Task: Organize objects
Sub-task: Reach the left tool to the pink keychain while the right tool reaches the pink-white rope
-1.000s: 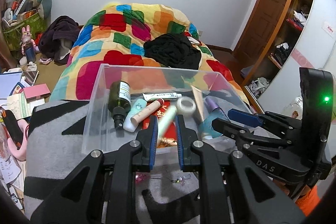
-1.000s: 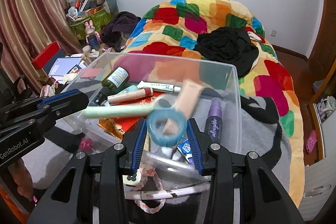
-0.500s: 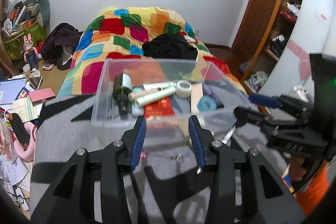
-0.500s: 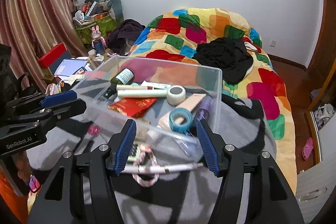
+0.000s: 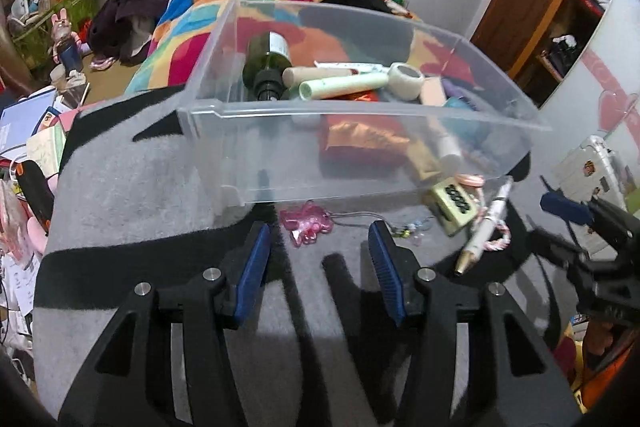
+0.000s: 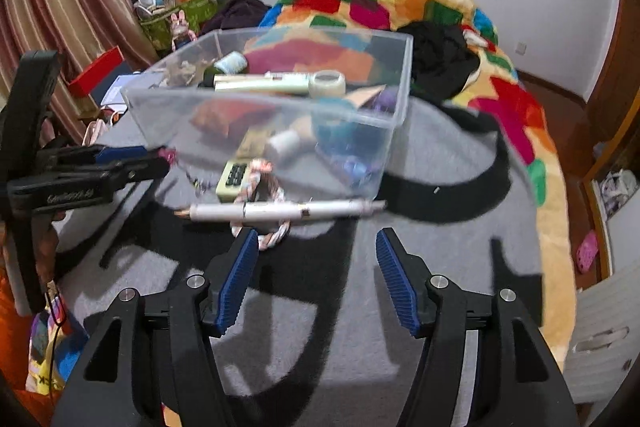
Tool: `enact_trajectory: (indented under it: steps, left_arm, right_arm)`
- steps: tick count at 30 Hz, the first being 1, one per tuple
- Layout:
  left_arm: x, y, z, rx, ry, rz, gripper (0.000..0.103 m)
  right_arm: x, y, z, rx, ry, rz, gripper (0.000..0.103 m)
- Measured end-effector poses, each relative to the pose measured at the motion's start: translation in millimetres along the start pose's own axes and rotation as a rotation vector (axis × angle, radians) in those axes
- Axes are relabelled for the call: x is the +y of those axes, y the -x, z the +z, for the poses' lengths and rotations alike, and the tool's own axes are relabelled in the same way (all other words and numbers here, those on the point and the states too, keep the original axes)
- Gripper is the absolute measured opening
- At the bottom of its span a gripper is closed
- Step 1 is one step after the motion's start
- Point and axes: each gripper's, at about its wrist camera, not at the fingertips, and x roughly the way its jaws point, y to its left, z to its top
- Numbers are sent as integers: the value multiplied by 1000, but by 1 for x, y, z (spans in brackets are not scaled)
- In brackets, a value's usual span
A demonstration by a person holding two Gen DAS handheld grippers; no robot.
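Observation:
A clear plastic bin (image 5: 280, 163) (image 6: 168, 119) stands on the grey and black blanket. It holds a green bottle (image 5: 264, 61), tubes, a tape roll (image 5: 406, 81) and other small items. My left gripper (image 5: 318, 247) is open and empty just in front of the bin, near a pink charm (image 5: 306, 225). My right gripper (image 6: 314, 251) is open and empty, just short of a white pen (image 6: 280, 213) lying across a braided loop (image 6: 276, 235). A pale green calculator (image 6: 234, 177) lies by the bin.
A bed with a colourful patchwork quilt (image 6: 360, 3) and black clothes (image 6: 440, 59) lies behind the bin. Boxes, books and toys (image 5: 36, 115) crowd the floor at left. A wooden shelf (image 5: 560, 7) stands at right. The blanket's edge drops off on both sides.
Both grippers let go of their items into the bin, opened wide and drew back and down toward the blanket. The blue tape ring and the green tube now lie in the bin.

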Motion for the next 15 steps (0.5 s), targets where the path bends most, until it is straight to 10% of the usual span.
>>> enact_trajectory:
  steps: [5,10,15]
  left_arm:
    - [-6,-3,2,-10,-14,25,49]
    - [-10,-8,2,-9,-30,49,26]
    - [-9,1,-6,-34,-34,45,26]
  right_arm:
    - [8,-19,3,35,-11,33,54]
    - [16,-21,1,23,15,36,23]
    - [19,-13,-8,12,46,20,10]
